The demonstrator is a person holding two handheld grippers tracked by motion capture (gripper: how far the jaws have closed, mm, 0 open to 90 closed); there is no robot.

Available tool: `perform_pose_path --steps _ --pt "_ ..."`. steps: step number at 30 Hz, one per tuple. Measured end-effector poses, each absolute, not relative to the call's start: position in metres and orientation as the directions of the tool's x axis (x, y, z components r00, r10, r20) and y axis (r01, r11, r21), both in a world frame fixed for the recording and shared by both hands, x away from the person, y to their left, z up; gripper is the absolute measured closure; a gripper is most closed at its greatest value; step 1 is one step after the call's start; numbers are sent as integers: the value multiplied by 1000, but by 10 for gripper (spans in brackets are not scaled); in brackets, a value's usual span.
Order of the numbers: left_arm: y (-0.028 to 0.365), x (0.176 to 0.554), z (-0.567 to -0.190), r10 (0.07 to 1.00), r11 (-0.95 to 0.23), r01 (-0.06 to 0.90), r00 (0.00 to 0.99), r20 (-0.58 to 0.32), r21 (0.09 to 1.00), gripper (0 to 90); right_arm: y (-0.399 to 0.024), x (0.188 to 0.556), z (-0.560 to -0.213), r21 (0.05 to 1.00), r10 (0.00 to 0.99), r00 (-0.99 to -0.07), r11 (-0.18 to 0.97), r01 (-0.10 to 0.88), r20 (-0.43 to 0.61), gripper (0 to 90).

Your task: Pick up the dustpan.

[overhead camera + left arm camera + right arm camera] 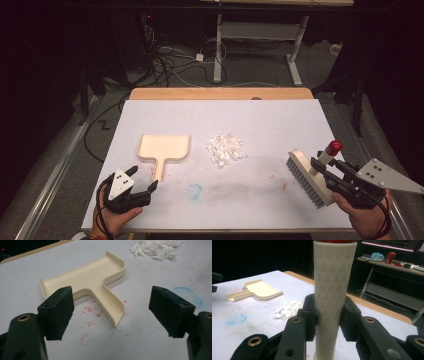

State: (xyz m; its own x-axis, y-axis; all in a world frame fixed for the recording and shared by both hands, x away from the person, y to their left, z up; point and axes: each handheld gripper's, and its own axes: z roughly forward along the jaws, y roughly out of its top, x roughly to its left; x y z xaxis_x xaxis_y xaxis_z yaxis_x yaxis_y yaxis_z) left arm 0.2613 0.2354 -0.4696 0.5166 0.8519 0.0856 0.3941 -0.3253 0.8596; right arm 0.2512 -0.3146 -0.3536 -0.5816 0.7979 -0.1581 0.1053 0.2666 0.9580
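A cream dustpan (164,147) lies flat on the white table, its handle (110,307) pointing toward the near edge. My left gripper (150,189) is open just short of that handle's end, with nothing between its pads (58,311). A pile of white scraps (225,148) sits mid-table, right of the dustpan (259,291). My right gripper (320,166) is shut on the handle (334,295) of a white brush (306,177), which has a red cap (334,146). The brush's bristles face left, at the table's right side.
The table top (260,120) carries a faint blue ring (195,189) and red specks near the dustpan handle. A wooden strip (220,93) runs along the far edge. Cables and table legs stand on the floor beyond. A red can (390,257) sits on a far desk.
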Motion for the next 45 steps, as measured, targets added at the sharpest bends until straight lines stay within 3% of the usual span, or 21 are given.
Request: perform_pose_path --steps 13,15,18,30,35,41,45 --pt "228 261 -473 846 -353 498 532 43 792 189 -311 251 -353 953 799 -573 287 97 -182 705" --pt "226 265 -475 860 -345 557 510 17 755 199 -311 251 -353 953 798 -574 289 97 -183 704" --pt "224 269 -474 868 -275 628 488 -94 728 213 -308 250 -353 950 794 -579 295 98 -186 705" --pt "202 334 -485 929 -266 754 367 -49 601 236 -306 254 -357 946 791 -584 301 117 -180 704" --pt "202 351 -483 942 -242 761 334 -43 602 320 -308 253 -357 947 792 -585 299 117 -178 704" --pt "206 364 -480 935 -260 763 351 -41 592 552 -306 254 -358 945 791 -587 301 129 -172 704" --pt "207 367 -480 927 -283 757 374 -36 589 633 -304 255 -360 944 794 -584 302 136 -169 704"
